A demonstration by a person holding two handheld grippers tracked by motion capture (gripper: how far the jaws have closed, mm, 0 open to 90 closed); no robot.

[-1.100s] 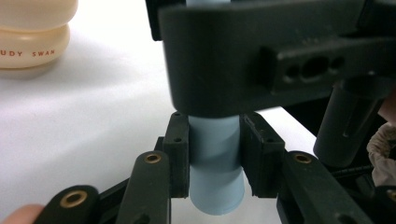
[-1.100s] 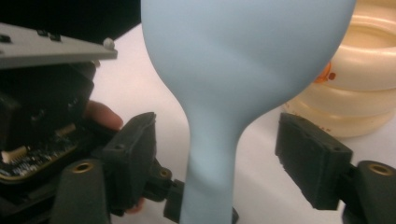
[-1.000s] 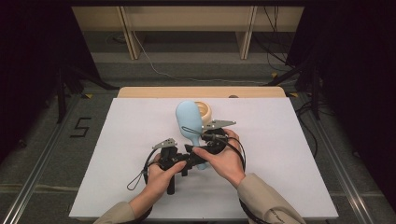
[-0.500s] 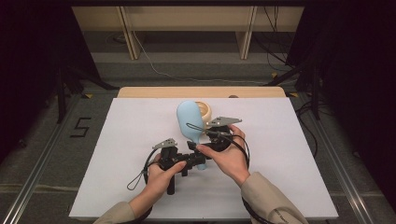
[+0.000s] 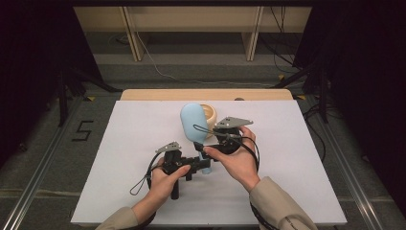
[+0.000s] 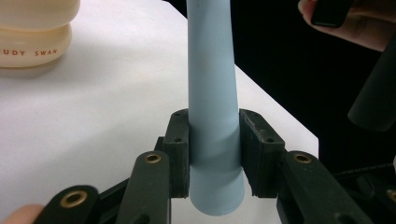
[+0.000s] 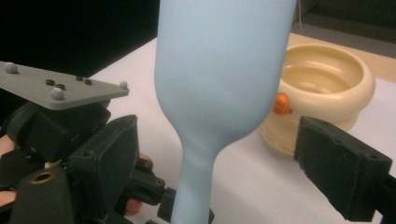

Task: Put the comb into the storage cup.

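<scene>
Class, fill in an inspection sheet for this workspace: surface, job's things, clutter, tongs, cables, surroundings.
Surface: white tabletop, wooden strip along its far edge.
Job's things: pale blue spatula-like tool held upright by its handle; cream bowl just behind it.
Clutter: nothing seen.
Tongs: left tongs shut on the tool's handle; right tongs open, jaws just been opening, either side of the tool's head, not pressing it.
Cables: black loop trailing from left tongs.
Surroundings: grey floor, wooden frame legs, floor cables.

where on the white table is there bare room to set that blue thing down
Free patches: the white table's left stretch beside the left gripper, and the right stretch beyond the right gripper. It is crowded mid-table, around the blue paddle and cream bowl.
</scene>
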